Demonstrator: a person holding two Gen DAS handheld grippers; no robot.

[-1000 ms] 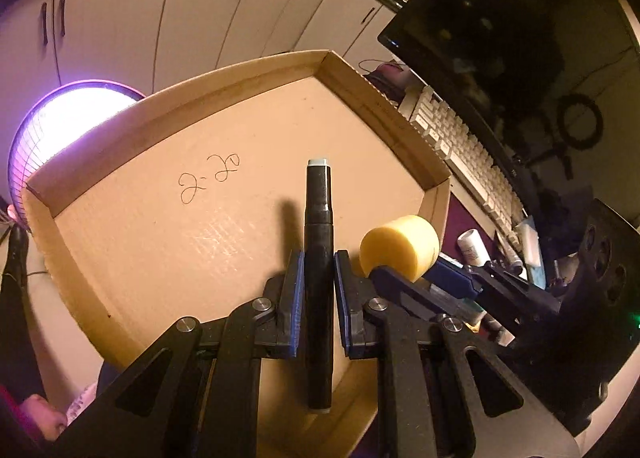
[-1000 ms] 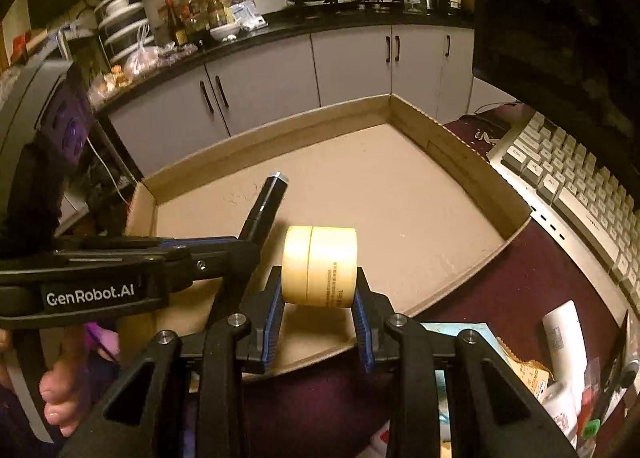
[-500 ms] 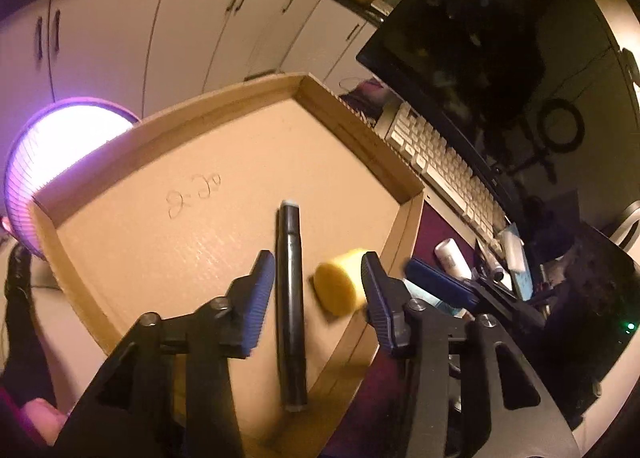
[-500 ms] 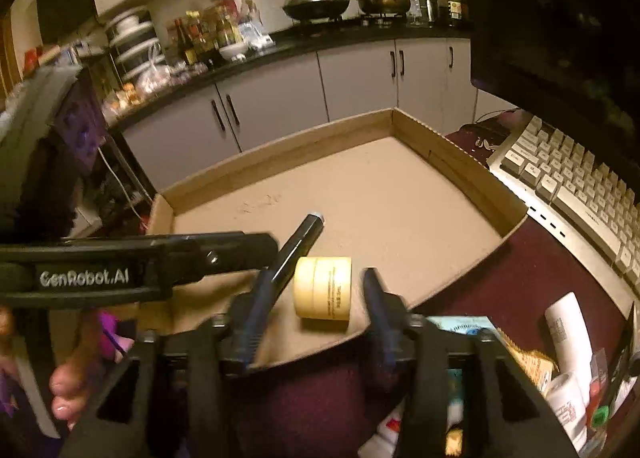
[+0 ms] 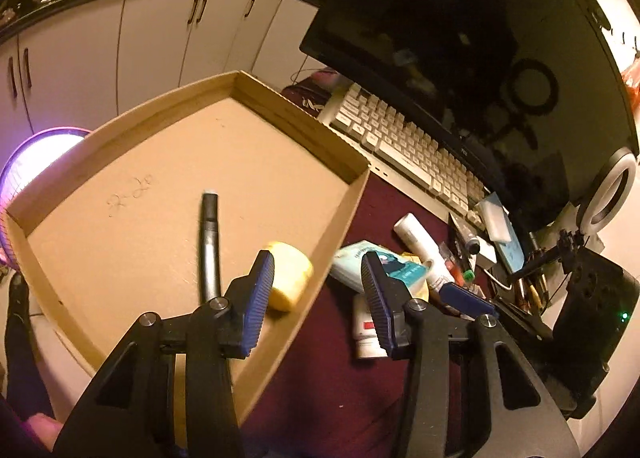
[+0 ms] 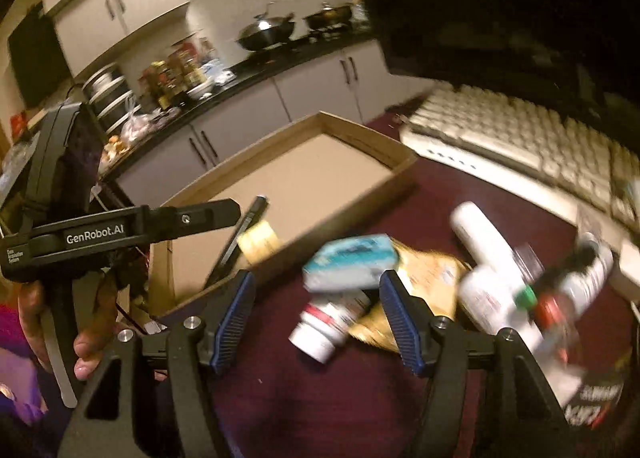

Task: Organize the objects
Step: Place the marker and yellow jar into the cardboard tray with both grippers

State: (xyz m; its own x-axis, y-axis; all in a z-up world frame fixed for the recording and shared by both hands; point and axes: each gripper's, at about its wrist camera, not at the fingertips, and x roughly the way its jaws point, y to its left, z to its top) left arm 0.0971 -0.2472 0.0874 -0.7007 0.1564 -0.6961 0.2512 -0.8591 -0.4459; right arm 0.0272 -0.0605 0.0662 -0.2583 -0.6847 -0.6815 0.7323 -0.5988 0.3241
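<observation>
Kitchen cabinets (image 5: pixel 152 42) run behind a maroon desk (image 5: pixel 332 390) with a keyboard (image 5: pixel 404 142). From the left wrist: left gripper (image 5: pixel 318 298) gapes, nothing between its pads, hanging over the near rim of the cardboard tray (image 5: pixel 340 218). Inside the tray lie the black marker (image 5: pixel 210 242) and, just beside it, the yellow jar (image 5: pixel 290 274), near that rim. Over to the right wrist, blurry: right gripper (image 6: pixel 316 318) spread wide, its jaws have just been opening, gripping nothing, above a heap of bottles and packets (image 6: pixel 420 278) outside the tray. A hand (image 6: pixel 60 322) holds the left tool.
</observation>
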